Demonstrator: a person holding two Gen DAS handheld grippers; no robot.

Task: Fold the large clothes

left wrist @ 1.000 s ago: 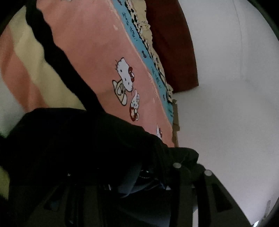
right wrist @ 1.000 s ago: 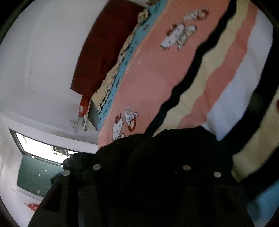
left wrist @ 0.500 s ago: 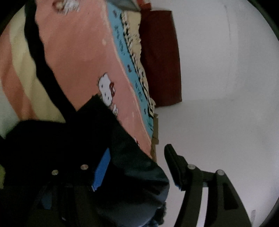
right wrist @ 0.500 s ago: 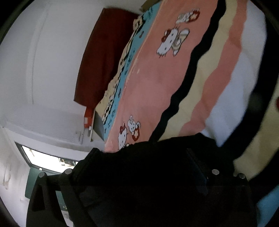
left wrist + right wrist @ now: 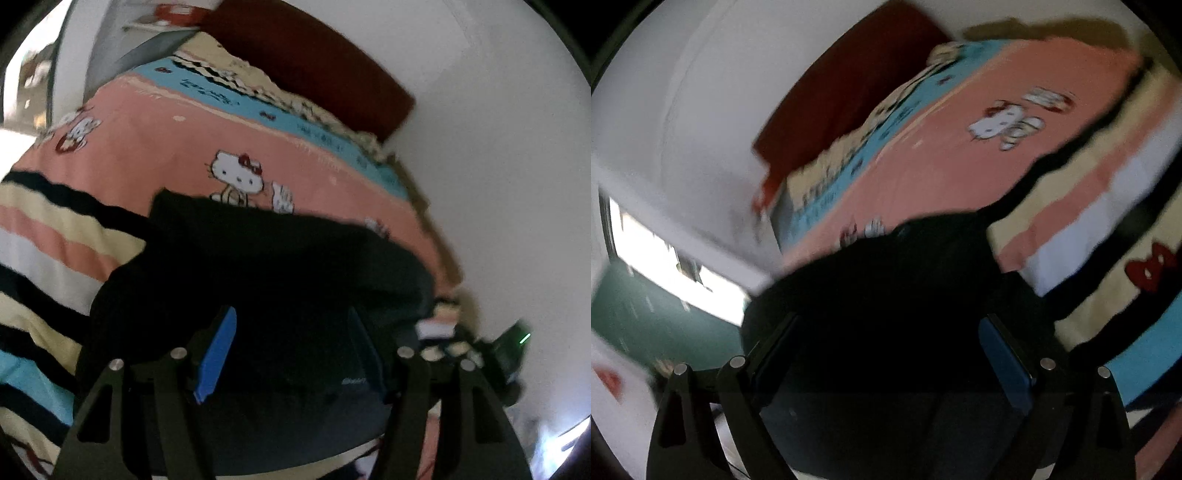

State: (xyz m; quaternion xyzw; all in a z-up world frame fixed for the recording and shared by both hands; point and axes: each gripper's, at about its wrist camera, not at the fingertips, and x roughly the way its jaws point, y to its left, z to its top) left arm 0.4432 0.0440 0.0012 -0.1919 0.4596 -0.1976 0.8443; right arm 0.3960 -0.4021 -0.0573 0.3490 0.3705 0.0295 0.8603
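A: What's under me?

B: I see a bed with a smooth pink cartoon-cat sheet, striped in cream, black and blue at one side. A dark red pillow sits at its head against the white wall.

A: And the clothing?

B: A soft black garment lies bunched on that sheet, nearest me.

A: The claws?

B: My left gripper and right gripper are both released, jaws spread wide above the garment, nothing pinched; blue pads bare.
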